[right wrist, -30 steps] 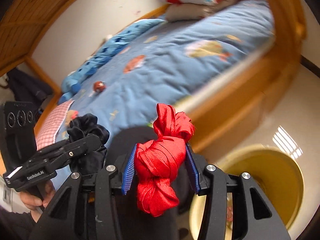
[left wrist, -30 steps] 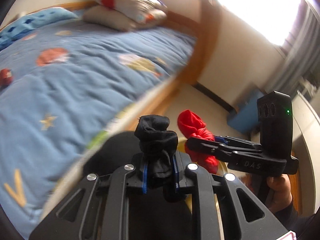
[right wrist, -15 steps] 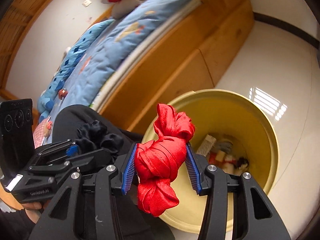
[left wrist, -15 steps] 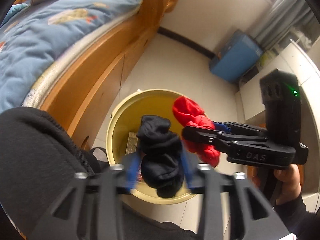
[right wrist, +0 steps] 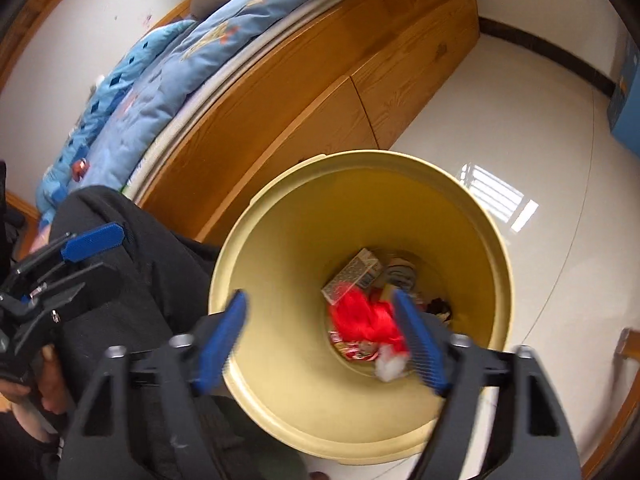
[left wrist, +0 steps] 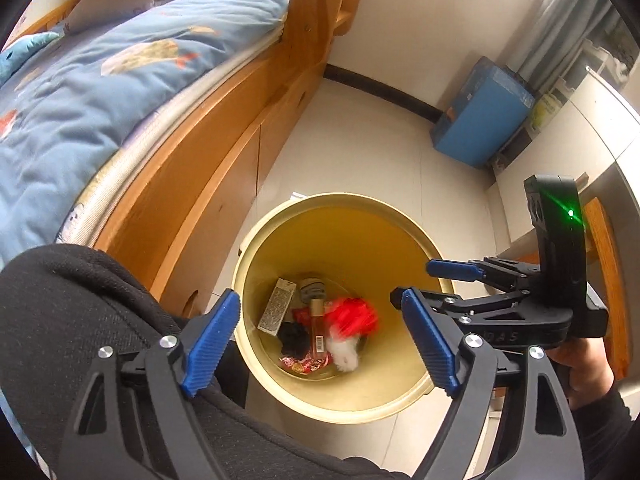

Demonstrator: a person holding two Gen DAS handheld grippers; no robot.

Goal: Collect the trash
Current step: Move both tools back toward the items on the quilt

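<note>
now both jaws gape above the bin [left wrist: 280, 216], red cloth [left wrist: 354, 316] crumpled inside.

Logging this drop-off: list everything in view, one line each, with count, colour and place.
bin: one, yellow, on the floor beside the bed
red cloth: one, red, blurred, inside the bin
black cloth: one, black, on the bin bottom
small carton: one, printed grey, in the bin
bottle: one, pinkish, in the bin
bed: one, wooden frame, blue quilt
blue box: one, against the wall
left gripper: open, above the bin
right gripper: open, above the bin
</note>
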